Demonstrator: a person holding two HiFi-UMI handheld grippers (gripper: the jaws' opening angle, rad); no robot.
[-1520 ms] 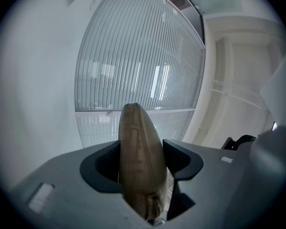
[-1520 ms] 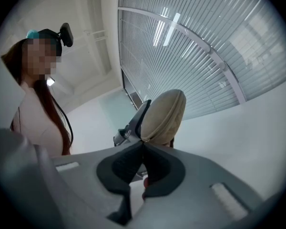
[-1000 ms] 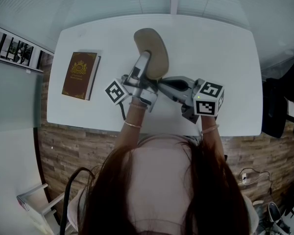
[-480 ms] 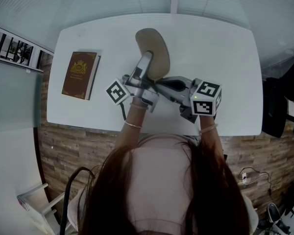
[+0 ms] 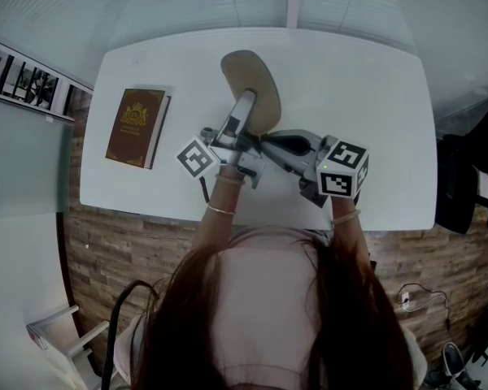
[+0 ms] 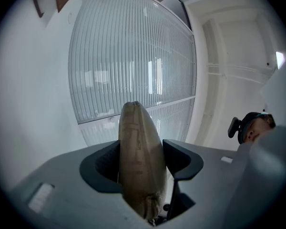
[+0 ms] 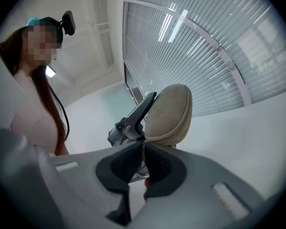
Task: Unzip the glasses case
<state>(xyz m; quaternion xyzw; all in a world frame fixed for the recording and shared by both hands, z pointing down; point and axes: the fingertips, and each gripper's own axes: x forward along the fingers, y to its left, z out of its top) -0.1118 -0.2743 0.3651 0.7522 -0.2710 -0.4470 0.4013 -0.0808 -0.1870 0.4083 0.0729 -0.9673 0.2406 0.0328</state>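
While we look down from the head view, the tan glasses case [image 5: 256, 80] is up off the white table [image 5: 366, 71], raised over its middle with its rounded far end pointing away from the person. The left gripper [image 6: 140, 163] is clamped on it: in the left gripper view we see the case standing edge-on between the jaws, and both pads press its sides. The right gripper [image 7: 143, 151] reaches in from the right. Its jaws are brought together, tips right at the case's near bottom edge, just beside the left gripper's body. We cannot tell if a zipper tab is pinched there, too small. A brown book [image 5: 137, 127] with a gold emblem lies flat on the table's left side, well apart from the case.
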